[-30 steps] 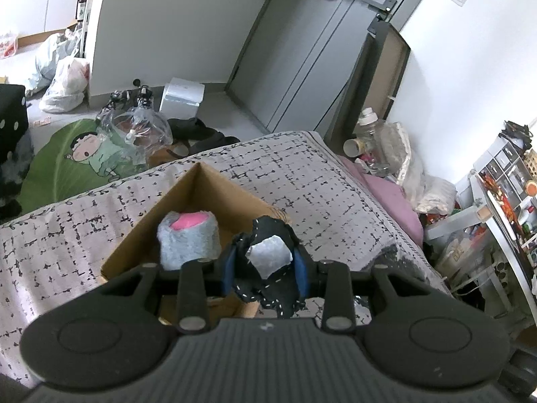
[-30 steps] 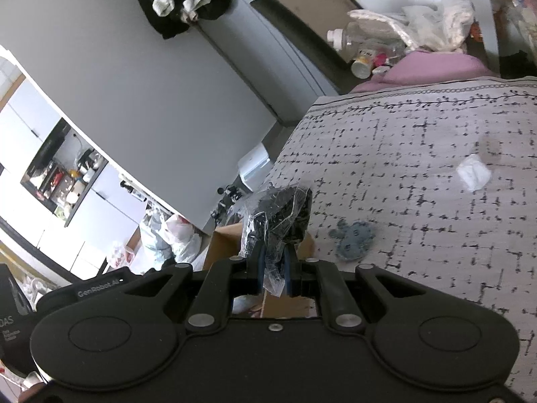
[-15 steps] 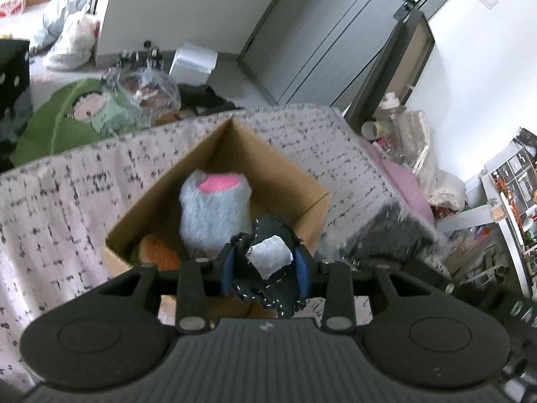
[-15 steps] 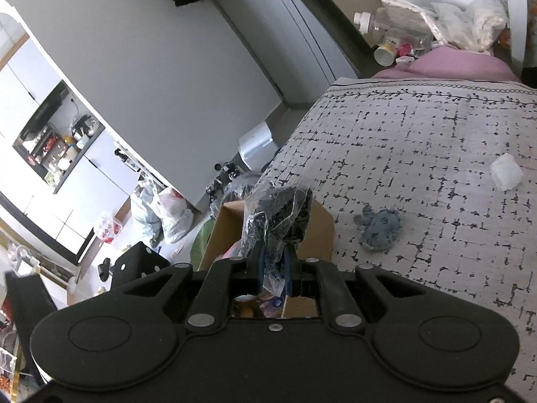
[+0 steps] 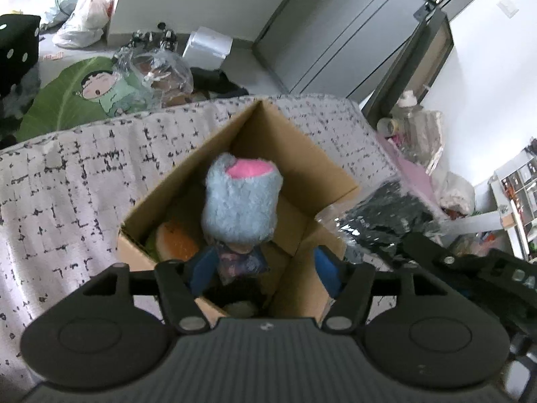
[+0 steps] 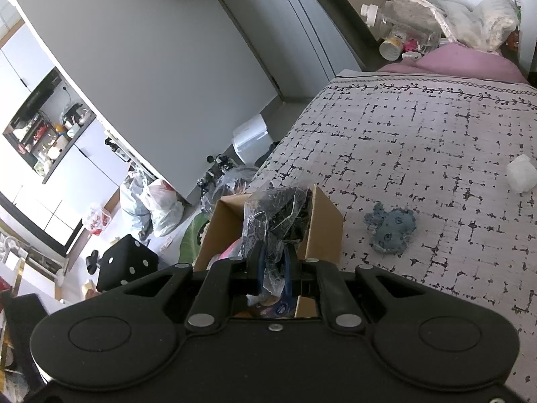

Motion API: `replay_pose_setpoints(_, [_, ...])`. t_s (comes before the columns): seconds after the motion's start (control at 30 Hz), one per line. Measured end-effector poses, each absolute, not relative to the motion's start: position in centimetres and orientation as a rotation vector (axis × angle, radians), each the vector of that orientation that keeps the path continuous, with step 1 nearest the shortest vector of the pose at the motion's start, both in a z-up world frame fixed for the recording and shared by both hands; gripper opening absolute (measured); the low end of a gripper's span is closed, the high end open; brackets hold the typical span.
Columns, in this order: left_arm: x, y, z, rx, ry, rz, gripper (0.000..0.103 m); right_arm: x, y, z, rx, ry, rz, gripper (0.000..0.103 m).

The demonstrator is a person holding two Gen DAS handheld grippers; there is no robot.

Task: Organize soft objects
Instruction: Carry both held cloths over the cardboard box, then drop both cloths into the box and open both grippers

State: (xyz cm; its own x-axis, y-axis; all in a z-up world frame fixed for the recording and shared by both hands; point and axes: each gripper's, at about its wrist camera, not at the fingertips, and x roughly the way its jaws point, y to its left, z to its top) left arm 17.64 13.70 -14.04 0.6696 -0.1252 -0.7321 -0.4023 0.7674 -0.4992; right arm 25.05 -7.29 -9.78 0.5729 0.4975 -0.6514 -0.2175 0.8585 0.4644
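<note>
Right tongs housing (image 5: 517, 273): white letters "DA", cut off by the frame edge.
Elsewhere: no other legible text, labels or numbers.

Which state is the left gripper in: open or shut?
Open. The left gripper's blue fingers stand wide apart above the box, gripping nothing; the grey plush sits in the box.

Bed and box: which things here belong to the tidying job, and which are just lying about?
Job:
cardboard box
grey-and-pink plush
bagged dark item in the right claw
blue plush
open left claw

Lying about:
white wad
plastic bottle
black dice cushion
</note>
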Motion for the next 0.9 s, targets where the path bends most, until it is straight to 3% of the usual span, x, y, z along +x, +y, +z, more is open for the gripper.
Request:
replay_pose_setpoints(0.33, [17.1,15.4,-13.6,-0.739,0.790,0.231,0.068,26.3,-5.5,-10.6,0.324,0.884,0.438,0.012])
replay_pose_setpoints(0.4, [17.1,15.6,-13.6,-0.742,0.786,0.244,0.068,26.6,-5.0,-10.7,0.304,0.886,0.447,0.016])
replay_pose_setpoints(0.43, [17.1,15.7,-13.6,-0.742,0.786,0.245,0.068,26.7,-4.9,-10.6,0.294,0.885,0.448,0.024])
replay_pose_setpoints(0.47, [17.1,15.7,-13.5,-0.741,0.786,0.248,0.068,26.6,-4.9,-10.6,0.286,0.884,0.447,0.038])
replay_pose_setpoints(0.53, [17.1,15.6,-13.5,-0.734,0.787,0.250,0.068,26.2,-5.3,-10.2,0.284,0.856,0.437,0.050])
replay_pose_setpoints(0.77, [17.6,14.5,-13.2,-0.693,0.801,0.240,0.068,25.5,-8.4,-10.1,0.317,0.864,0.424,0.050])
replay_pose_setpoints(0.9, [17.9,13.3,-12.6,-0.650,0.802,0.234,0.079,25.0,-11.1,-9.8,0.325,0.846,0.394,0.057])
